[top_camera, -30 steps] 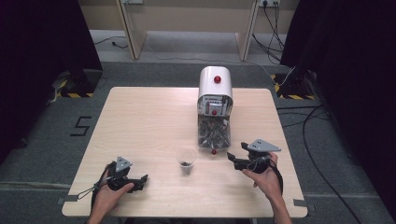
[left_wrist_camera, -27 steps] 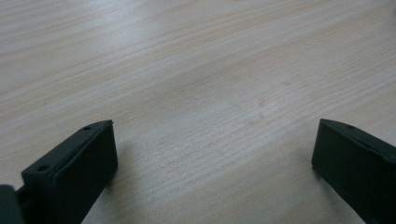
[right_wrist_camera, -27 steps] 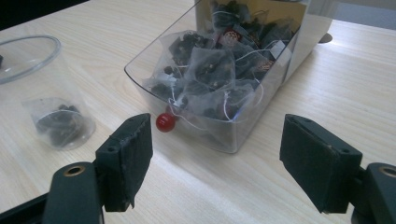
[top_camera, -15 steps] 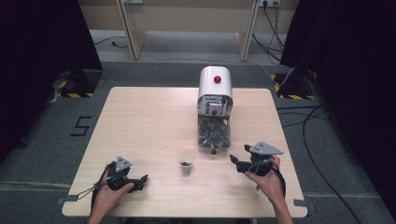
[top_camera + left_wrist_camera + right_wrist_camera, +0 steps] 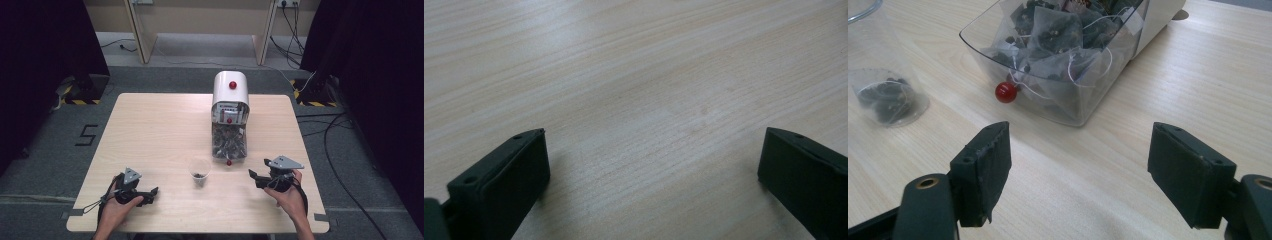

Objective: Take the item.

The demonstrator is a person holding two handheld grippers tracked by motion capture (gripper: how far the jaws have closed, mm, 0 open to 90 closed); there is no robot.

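Note:
A white dispenser (image 5: 230,95) with a red button stands at the table's middle back. Its clear tray (image 5: 229,145) (image 5: 1058,55) holds several tea bags and has a red knob (image 5: 1006,92) at its front. A clear cup (image 5: 200,172) (image 5: 883,85) with a tea bag in it stands in front of the tray. My right gripper (image 5: 256,178) (image 5: 1080,165) is open, low over the table right of the cup, its jaws pointing at the tray. My left gripper (image 5: 150,194) (image 5: 651,170) is open near the front left, resting on bare wood.
The wooden table (image 5: 160,130) has bare room on its left half and behind the dispenser. Cables (image 5: 325,130) run over the grey floor at the right. Dark curtains stand on both sides.
My right gripper has drawn back toward the front right edge, away from the tray. The left gripper has stayed in place.

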